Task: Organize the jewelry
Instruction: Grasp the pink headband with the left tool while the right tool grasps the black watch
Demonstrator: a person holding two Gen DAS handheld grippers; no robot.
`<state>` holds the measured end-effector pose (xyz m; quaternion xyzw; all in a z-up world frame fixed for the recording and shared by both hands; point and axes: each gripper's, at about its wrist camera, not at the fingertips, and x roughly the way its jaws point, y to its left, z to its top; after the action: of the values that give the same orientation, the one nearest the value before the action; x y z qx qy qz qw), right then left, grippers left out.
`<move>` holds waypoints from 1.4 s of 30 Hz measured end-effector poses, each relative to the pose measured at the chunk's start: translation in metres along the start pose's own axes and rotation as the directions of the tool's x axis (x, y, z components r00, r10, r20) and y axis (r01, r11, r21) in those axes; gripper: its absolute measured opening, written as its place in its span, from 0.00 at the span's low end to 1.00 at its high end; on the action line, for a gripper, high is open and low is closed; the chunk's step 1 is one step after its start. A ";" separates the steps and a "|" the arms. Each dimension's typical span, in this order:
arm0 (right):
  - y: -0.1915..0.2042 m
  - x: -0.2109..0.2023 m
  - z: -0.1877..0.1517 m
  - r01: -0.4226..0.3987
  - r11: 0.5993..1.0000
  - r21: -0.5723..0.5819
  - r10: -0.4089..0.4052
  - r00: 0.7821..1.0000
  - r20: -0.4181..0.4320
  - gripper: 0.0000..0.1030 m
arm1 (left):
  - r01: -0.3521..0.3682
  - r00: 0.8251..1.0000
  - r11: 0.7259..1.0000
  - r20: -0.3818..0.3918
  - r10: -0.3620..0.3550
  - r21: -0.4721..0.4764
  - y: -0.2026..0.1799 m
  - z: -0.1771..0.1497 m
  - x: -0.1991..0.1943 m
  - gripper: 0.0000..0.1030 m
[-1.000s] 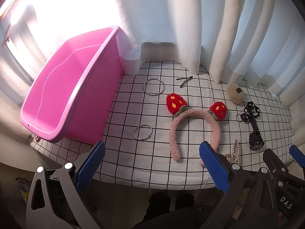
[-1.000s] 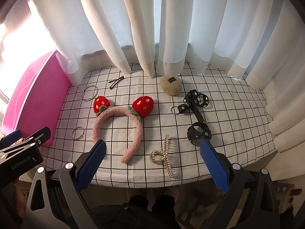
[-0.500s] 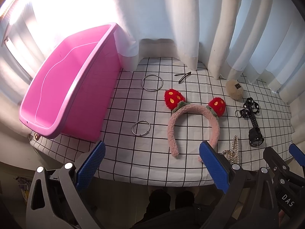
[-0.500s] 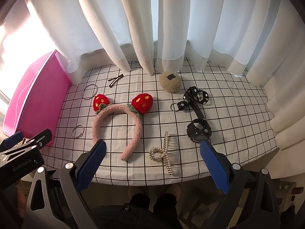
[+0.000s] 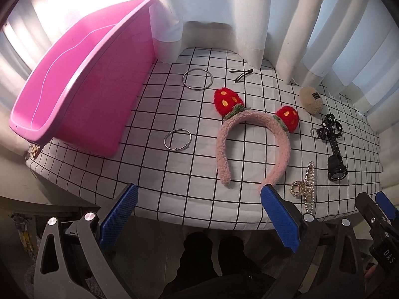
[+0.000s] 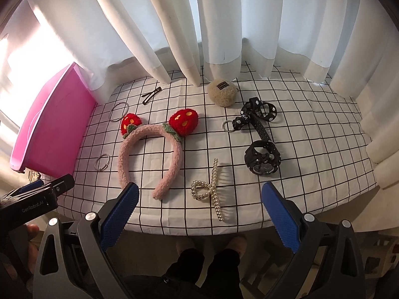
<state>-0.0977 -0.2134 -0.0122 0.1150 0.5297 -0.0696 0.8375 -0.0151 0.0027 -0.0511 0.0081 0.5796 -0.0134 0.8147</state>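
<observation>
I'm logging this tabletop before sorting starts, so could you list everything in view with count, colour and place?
bin: 1, pink, table's left end
headband: 1, pink with red strawberries, centre
metal rings: 2, silver, between bin and headband
hair pin: 1, dark, back near curtain
pom-pom: 1, beige, back centre
watch: 1, black, right
dotted strap: 1, black-white, behind watch
pearl claw clip: 1, pearl-gold, front
tablecloth: 1, white with black grid
curtains: white, behind
left gripper: blue pads, open
right gripper: blue pads, open
</observation>
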 end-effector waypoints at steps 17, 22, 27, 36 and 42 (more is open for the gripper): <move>-0.104 0.075 -0.010 0.092 0.991 0.096 -0.089 0.995 -0.034 0.91 | 0.011 1.000 0.997 0.014 -0.010 -0.076 0.001 -0.016 0.068 0.94; -0.112 0.106 0.003 0.071 0.992 0.103 -0.066 0.997 -0.047 0.91 | 0.028 1.000 0.993 0.010 -0.027 -0.111 -0.007 -0.013 0.096 0.94; -0.107 0.126 0.011 0.062 0.996 0.070 -0.059 0.997 -0.048 0.91 | 0.015 1.000 0.992 0.005 -0.014 -0.126 -0.015 -0.006 0.120 0.94; -0.107 0.142 0.018 0.094 0.995 0.039 -0.092 0.995 -0.048 0.91 | 0.020 1.000 0.992 0.023 -0.017 -0.124 -0.030 0.007 0.143 0.94; -0.113 0.151 0.015 0.123 0.992 0.042 -0.120 0.991 -0.059 0.91 | 0.018 1.000 0.994 0.014 -0.017 -0.108 -0.038 0.002 0.152 0.94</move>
<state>-0.0467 -0.3253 -0.1559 0.1036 0.5575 -0.1293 0.8135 0.0358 -0.0374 -0.1940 -0.0413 0.5742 0.0110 0.8176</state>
